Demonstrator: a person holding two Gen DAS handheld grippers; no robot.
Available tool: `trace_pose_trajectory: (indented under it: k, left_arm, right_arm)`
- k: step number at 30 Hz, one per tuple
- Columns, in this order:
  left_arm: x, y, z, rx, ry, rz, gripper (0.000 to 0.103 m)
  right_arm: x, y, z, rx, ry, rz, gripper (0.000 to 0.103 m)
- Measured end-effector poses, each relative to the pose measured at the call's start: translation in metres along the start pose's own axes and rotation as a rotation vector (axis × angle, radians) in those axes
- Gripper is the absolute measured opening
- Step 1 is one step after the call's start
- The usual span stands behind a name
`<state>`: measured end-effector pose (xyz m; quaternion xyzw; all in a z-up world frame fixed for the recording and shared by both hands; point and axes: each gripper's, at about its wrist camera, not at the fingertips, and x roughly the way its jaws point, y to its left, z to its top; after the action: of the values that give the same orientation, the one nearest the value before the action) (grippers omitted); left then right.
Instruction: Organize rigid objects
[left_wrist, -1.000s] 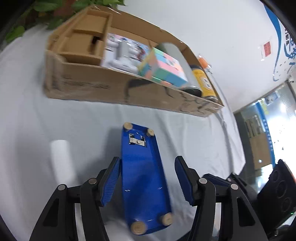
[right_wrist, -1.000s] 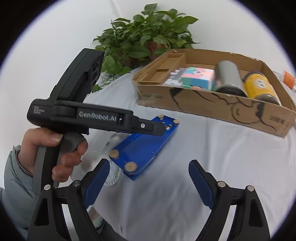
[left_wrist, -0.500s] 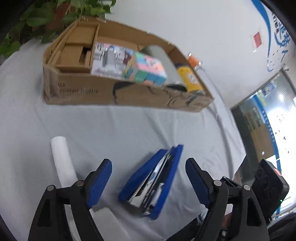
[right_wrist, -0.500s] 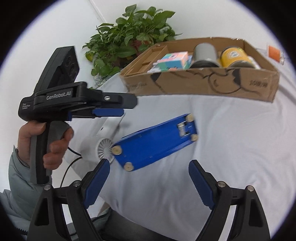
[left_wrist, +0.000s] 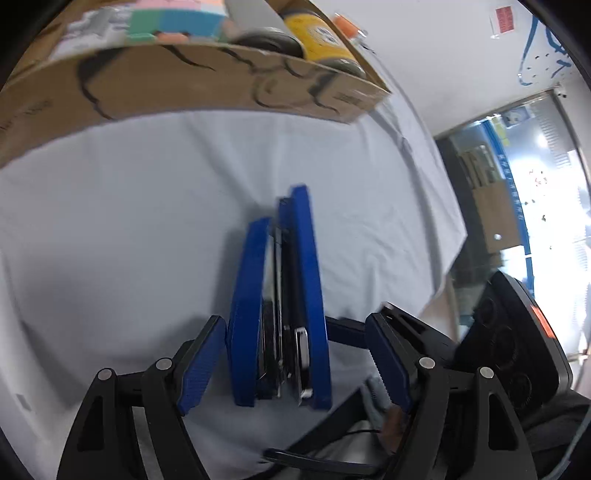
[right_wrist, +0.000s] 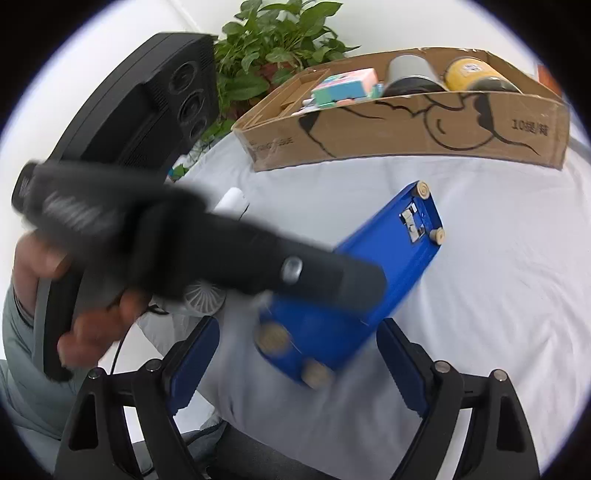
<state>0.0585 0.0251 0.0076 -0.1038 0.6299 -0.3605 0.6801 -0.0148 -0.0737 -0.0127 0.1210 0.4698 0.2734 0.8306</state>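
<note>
the step in hand looks like the pickup of the blue stapler (left_wrist: 277, 306), the one loose piece not yet in the cardboard box (left_wrist: 192, 85). the stapler stands on its long edge on the white tablecloth (left_wrist: 110, 240), between the fingers of the left gripper (left_wrist: 295, 363) and running forward from them. the left jaws are closing: the left pad sits just beside or touching the stapler's blue side, the right pad is clearly apart from it, so nothing is clamped yet.

the right gripper (right_wrist: 297, 362) is spread wide and holds nothing; the stapler's underside with its round feet lies ahead between its fingers, partly hidden by the blurred left tool.

the box lies ahead of both tools, beyond the stapler, already carrying a pastel cube puzzle (right_wrist: 345, 86), a grey can (right_wrist: 408, 72) and a yellow can (right_wrist: 467, 74).

next, i judge, the left jaws must close squarely across the stapler's two blue sides, then lift and carry it forward over the box's near wall. being tall and narrow on edge, it could tip.
</note>
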Motion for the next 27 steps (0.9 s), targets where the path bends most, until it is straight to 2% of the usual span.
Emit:
trace_pose_trajectory:
  k: [2, 6, 9, 11, 13, 16, 17, 18, 20, 21, 22, 23, 24, 25, 27]
  left_arm:
    - [0.005, -0.005, -0.002, -0.002, -0.003, -0.027, 0.075]
    - [0.008, -0.002, -0.005, -0.052, -0.028, -0.15, 0.075]
    - [0.014, -0.019, -0.012, -0.024, -0.079, -0.19, 0.074]
    - [0.007, -0.023, -0.012, -0.013, -0.145, -0.162, 0.074]
    - [-0.001, -0.026, -0.013, -0.001, -0.226, -0.078, 0.074]
    - [-0.002, -0.03, -0.012, -0.007, -0.277, -0.013, 0.075]
    - [-0.001, -0.028, -0.012, -0.008, -0.282, -0.006, 0.075]
    - [-0.004, -0.026, -0.015, -0.008, -0.289, -0.007, 0.075]
    - [-0.008, -0.023, -0.018, -0.019, -0.301, -0.012, 0.075]
    - [-0.013, -0.021, -0.02, -0.027, -0.31, -0.019, 0.075]
    - [-0.009, -0.018, -0.017, -0.03, -0.314, -0.028, 0.076]
    - [-0.01, -0.017, -0.016, -0.037, -0.32, -0.038, 0.076]
    - [-0.013, -0.017, -0.018, -0.047, -0.323, -0.046, 0.076]
    - [-0.012, -0.017, -0.016, -0.051, -0.324, -0.053, 0.076]
    - [-0.004, -0.018, -0.01, -0.054, -0.324, -0.059, 0.076]
  right_arm:
    - [-0.005, -0.008, 0.0, 0.011, -0.012, 0.011, 0.089]
    - [-0.017, -0.022, 0.005, -0.001, -0.042, -0.022, 0.088]
    - [-0.023, -0.031, 0.005, -0.027, -0.035, -0.071, 0.088]
    - [-0.026, -0.033, 0.0, -0.063, -0.025, -0.131, 0.088]
    - [-0.027, -0.035, -0.004, -0.089, -0.014, -0.173, 0.086]
    - [-0.019, -0.037, -0.009, -0.116, -0.004, -0.288, 0.063]
    - [-0.02, -0.036, -0.007, -0.129, -0.018, -0.323, 0.063]
    - [-0.021, -0.037, -0.008, -0.122, -0.017, -0.321, 0.063]
    - [-0.026, -0.045, -0.005, -0.054, -0.031, -0.27, 0.063]
    - [-0.029, -0.053, -0.003, -0.001, -0.037, -0.223, 0.063]
    - [-0.033, -0.065, 0.0, 0.09, -0.043, -0.136, 0.062]
    - [-0.036, -0.086, 0.002, 0.242, -0.042, 0.024, 0.062]
    - [-0.034, -0.104, 0.0, 0.373, -0.033, 0.164, 0.049]
    - [-0.032, -0.123, -0.004, 0.505, -0.047, 0.305, 0.048]
    - [-0.037, -0.134, -0.007, 0.54, -0.057, 0.312, 0.054]
